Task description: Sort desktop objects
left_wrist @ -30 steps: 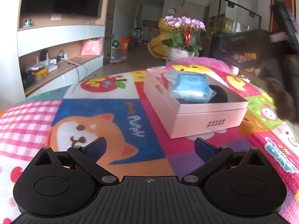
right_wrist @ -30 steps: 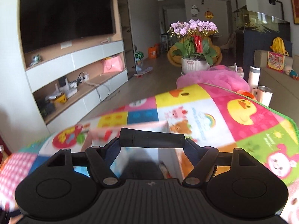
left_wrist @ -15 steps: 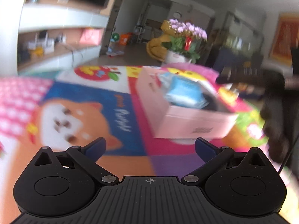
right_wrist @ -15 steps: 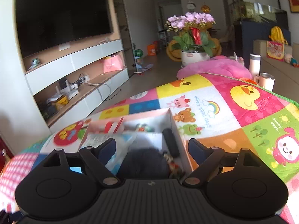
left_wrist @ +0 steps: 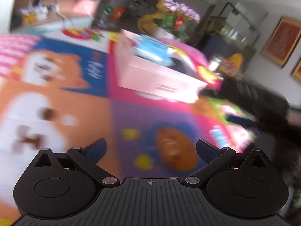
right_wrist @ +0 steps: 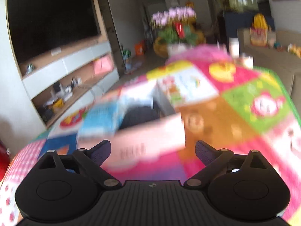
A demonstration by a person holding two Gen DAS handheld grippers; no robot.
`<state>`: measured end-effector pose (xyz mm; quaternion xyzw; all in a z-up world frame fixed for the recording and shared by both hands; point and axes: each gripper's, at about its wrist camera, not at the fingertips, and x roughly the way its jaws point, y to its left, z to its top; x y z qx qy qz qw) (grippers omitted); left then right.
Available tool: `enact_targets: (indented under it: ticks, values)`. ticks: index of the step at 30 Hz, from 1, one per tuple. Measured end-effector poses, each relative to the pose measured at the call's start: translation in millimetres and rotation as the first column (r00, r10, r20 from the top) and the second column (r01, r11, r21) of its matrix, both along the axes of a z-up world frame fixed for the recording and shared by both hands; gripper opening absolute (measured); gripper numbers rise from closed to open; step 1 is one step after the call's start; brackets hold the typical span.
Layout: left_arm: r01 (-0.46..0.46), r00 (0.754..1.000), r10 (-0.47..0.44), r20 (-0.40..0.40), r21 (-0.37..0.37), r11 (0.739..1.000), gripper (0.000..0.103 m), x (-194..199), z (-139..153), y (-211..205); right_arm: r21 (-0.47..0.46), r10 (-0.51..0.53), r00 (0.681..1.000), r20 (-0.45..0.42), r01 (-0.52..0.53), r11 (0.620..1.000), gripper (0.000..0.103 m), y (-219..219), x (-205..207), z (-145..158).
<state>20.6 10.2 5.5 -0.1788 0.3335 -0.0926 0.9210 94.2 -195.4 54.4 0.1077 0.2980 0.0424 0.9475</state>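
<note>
The pale pink rectangular cardboard box [right_wrist: 150,131] sits open-topped on the bench, which is covered by a bright patchwork cartoon-print mat [left_wrist: 65,86], and it serves as the collecting place for the desktop items: a light blue plastic-wrapped packet [right_wrist: 105,120] lies across its left part, and a dark, blurred shape [right_wrist: 140,114] fills the space beside it, too smeared to identify. The right gripper [right_wrist: 152,149] hovers just in front of the box's near wall, its jaws having just been opening and now spread wide with nothing between them, which suggests a drop into the box is done and the hand is free for another item. The left gripper [left_wrist: 151,148] points down at the mat to the near left of the box [left_wrist: 160,79], its jaws likewise wide apart and empty over a purple patch with an orange cartoon face. No loose item is visible on the mat in either blurred view, so what remains to sort cannot be judged. A potted plant with lilac flowers [right_wrist: 175,24] stands well beyond the bench.
</note>
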Motion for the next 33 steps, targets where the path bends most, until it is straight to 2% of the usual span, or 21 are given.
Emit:
enact_targets:
  ticks: [4,9,13,15,17,19,23,26,33]
  values:
    - [-0.107,0.992,0.095,0.078,0.16,0.981,0.103,-11,9,19,-0.012,0.068,0.994,-0.082,-0.069,0.998,0.097,8,-38,-26]
    - [-0.17,0.981,0.127,0.145,0.344,0.923,0.103,4,8,8,-0.107,0.115,0.982,-0.152,-0.132,0.985,0.102,23,-36,-47]
    - [-0.186,0.98,0.142,0.142,0.375,0.908,0.103,17,1,-1,-0.293,0.126,0.985,-0.119,-0.156,0.943,0.103,34,-31,-57]
    - [-0.182,0.981,0.141,0.13,0.399,0.899,0.103,26,-5,-6,-0.347,0.106,0.987,-0.118,-0.141,0.927,0.103,31,-22,-62]
    - [-0.118,0.993,0.105,0.055,0.416,0.902,0.103,39,-10,-11,-0.277,0.114,0.983,-0.143,-0.15,0.949,0.103,21,-13,-62]
    - [-0.091,0.996,0.09,0.022,0.429,0.899,0.103,47,-14,-15,-0.218,0.118,0.983,-0.143,-0.148,0.965,0.103,13,-6,-65]
    - [-0.103,0.994,0.107,0.012,0.401,0.91,0.103,56,-17,-12,-0.232,0.107,0.99,-0.092,-0.126,0.965,0.103,16,-9,-69]
    - [-0.108,0.994,0.113,0.014,0.413,0.904,0.103,56,-18,-15,-0.233,0.098,0.991,-0.09,-0.117,0.965,0.103,17,-9,-70]
    - [-0.106,0.994,0.112,0.009,0.406,0.908,0.103,57,-17,-14,-0.231,0.095,0.991,-0.089,-0.114,0.966,0.103,17,-10,-70]
